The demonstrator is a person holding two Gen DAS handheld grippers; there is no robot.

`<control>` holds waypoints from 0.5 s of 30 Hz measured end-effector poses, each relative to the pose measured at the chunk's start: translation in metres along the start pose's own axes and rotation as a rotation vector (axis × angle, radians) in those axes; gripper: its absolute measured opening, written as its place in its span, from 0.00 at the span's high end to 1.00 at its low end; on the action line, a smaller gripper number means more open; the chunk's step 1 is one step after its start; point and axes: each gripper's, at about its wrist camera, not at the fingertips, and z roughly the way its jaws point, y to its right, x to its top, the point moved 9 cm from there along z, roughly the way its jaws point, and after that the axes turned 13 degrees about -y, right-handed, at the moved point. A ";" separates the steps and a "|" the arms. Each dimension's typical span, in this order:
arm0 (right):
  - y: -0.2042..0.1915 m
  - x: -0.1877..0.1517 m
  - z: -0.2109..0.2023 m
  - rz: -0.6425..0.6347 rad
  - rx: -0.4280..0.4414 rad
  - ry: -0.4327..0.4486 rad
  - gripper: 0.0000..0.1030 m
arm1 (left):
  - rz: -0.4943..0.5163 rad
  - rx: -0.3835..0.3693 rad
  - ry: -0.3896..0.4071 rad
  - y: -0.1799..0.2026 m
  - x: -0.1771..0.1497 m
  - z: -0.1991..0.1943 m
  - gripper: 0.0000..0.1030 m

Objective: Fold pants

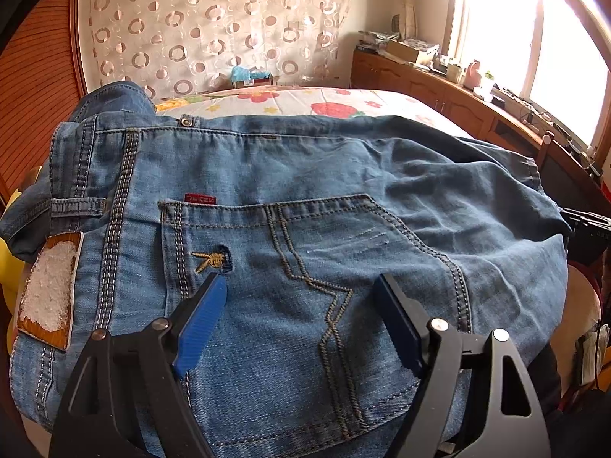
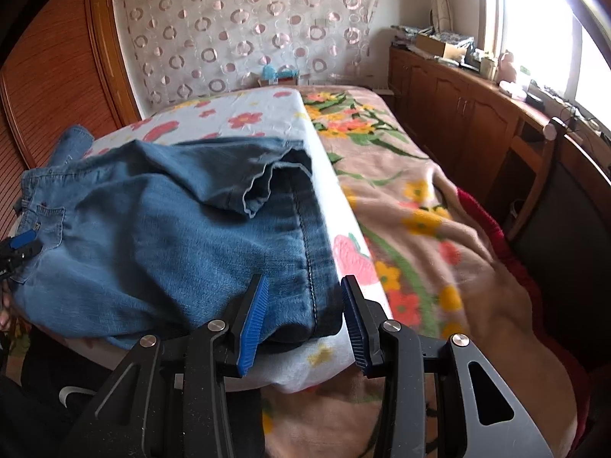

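Note:
Blue denim pants (image 1: 343, 175) lie folded on the bed, seat side up, with the back pocket (image 1: 305, 252) and a worn waist patch (image 1: 49, 290) showing. My left gripper (image 1: 301, 282) hovers open over that pocket, nothing between its blue pads. In the right wrist view the pants (image 2: 152, 229) end in a dark folded edge near the bed's corner. My right gripper (image 2: 303, 286) stands partly open around that edge; the cloth lies between the pads but they do not press on it. The left gripper's fingertips (image 2: 21, 240) show at the far left.
The pants rest on a white flowered sheet (image 2: 248, 114) beside a floral blanket (image 2: 420, 210). A wooden cabinet (image 2: 458, 103) with clutter runs under the window on the right, a chair (image 2: 534, 160) before it. A patterned curtain hangs behind the bed.

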 end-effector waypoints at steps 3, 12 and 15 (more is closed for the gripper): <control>0.001 0.000 0.003 -0.002 0.008 -0.024 0.60 | 0.004 0.002 -0.003 0.000 0.001 0.001 0.22; -0.003 0.010 -0.017 -0.062 -0.027 0.024 0.81 | 0.003 0.001 -0.005 0.001 0.002 0.001 0.22; -0.006 0.017 -0.034 -0.078 -0.021 0.073 0.81 | 0.001 -0.003 -0.006 0.001 0.002 -0.002 0.22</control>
